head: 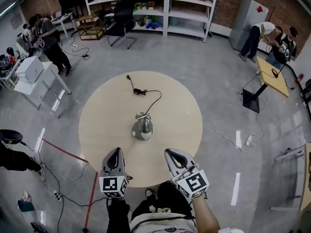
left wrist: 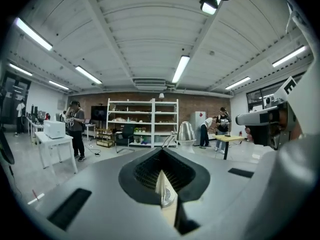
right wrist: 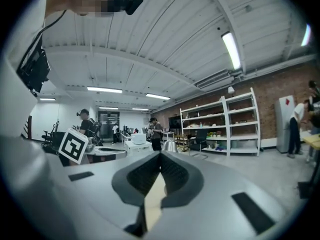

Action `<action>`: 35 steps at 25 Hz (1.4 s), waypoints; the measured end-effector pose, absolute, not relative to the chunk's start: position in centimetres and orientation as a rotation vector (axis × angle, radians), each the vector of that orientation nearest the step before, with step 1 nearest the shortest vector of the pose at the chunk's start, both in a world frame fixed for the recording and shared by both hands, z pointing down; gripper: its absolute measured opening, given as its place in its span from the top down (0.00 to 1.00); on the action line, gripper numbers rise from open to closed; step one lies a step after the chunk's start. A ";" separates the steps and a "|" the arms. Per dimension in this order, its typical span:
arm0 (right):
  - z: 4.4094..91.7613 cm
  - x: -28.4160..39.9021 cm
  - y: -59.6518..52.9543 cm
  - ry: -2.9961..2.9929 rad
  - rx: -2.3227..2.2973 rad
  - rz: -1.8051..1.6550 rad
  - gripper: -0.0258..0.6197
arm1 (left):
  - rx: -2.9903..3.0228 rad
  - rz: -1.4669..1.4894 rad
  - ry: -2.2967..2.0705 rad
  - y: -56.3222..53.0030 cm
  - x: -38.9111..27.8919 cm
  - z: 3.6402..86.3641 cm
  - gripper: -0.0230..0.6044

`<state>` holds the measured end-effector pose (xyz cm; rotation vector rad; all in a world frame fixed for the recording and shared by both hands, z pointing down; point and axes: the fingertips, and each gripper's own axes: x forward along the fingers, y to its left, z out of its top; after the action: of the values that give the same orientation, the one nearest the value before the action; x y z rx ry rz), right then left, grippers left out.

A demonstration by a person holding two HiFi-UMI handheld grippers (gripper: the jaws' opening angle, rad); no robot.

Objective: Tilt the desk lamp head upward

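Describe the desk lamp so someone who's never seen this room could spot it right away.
Find the round wooden table in the middle of the grey floor. Near its centre stands the lamp, a shiny silver dome. It is the only thing on the table besides its own black cord, which trails toward the far edge.

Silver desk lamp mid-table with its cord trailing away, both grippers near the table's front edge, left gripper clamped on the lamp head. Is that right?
Not the clamp. The left gripper is shut on nothing and sits well short of the desk lamp. The left gripper view shows its jaws together and empty, with the lamp standing off ahead. The rest stands.
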<state>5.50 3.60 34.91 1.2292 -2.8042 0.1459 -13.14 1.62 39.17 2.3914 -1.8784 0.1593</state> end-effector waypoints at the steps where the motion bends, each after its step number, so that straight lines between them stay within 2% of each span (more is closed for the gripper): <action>1: 34.8 5.4 3.9 -2.808 1.239 0.143 0.95 | 2.404 0.146 -1.871 1.9 -12.8 38.7 0.96; 15: 30.5 8.7 1.7 -2.821 1.376 0.060 0.95 | 2.413 0.080 -1.918 0.2 -9.4 33.8 0.96; 35: 30.2 8.2 -0.5 -2.813 1.363 0.043 0.96 | 2.429 0.082 -1.940 -0.7 -9.5 32.4 0.96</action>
<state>8.16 -0.48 30.17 1.3632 -2.8135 0.0428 -9.50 -0.74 32.39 2.4288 -1.9395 0.0821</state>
